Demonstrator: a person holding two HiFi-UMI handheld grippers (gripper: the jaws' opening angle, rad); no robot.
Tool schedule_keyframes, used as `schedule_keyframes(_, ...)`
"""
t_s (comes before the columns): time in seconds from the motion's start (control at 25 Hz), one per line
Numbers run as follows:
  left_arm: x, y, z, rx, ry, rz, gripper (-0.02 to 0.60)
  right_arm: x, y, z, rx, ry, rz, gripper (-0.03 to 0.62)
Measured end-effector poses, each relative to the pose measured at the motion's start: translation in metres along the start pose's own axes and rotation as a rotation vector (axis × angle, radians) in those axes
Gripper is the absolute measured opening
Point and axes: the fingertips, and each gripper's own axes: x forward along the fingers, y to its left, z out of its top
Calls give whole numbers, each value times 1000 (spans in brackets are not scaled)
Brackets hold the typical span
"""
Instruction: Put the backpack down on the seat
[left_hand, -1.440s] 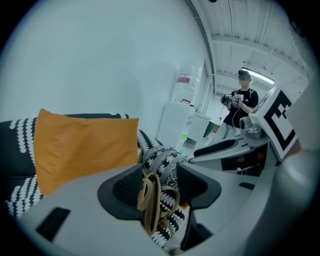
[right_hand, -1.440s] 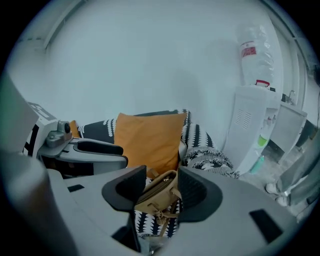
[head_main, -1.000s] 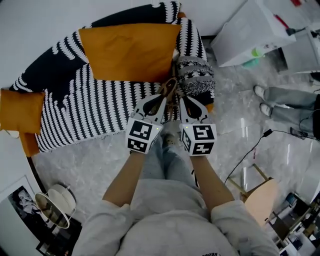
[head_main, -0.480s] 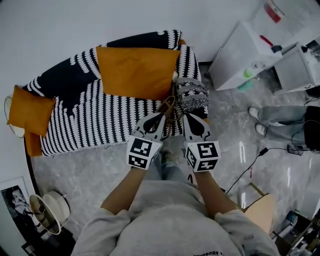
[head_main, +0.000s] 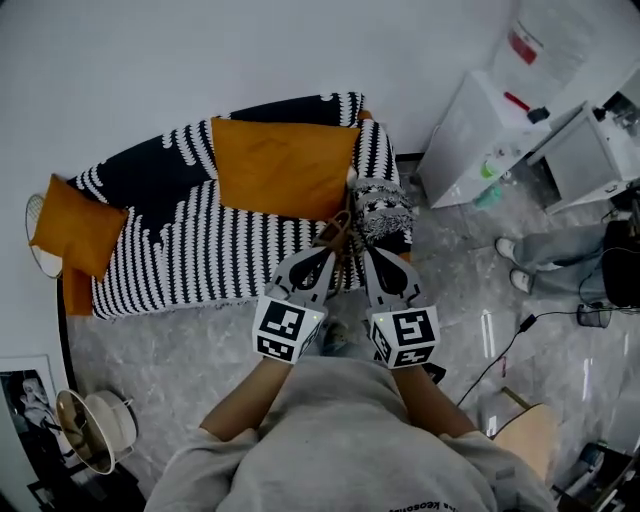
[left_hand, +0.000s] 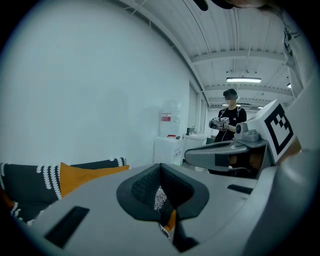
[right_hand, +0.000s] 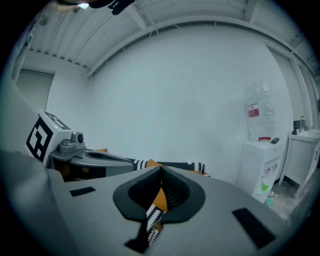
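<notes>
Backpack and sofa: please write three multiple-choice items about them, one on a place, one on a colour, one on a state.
1. Where is the backpack?
A. at the end of the sofa near the white cabinet
B. on the floor behind the person
C. on top of the cabinet

2. What colour is the big cushion?
A. green
B. orange
C. red

3. How are the left gripper and the right gripper?
A. both open
B. only the left shut
C. each shut on a strap

Answers:
1 A: it sits at the sofa end beside the cabinet.
2 B: it is plainly orange.
3 C: each gripper view shows a strap between closed jaws.
</notes>
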Motion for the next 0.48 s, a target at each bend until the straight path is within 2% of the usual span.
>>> schedule_keyframes(0.48,-46,-13,24,-6,-101,-22,20,-31,38,28,-51,-53,-8,32)
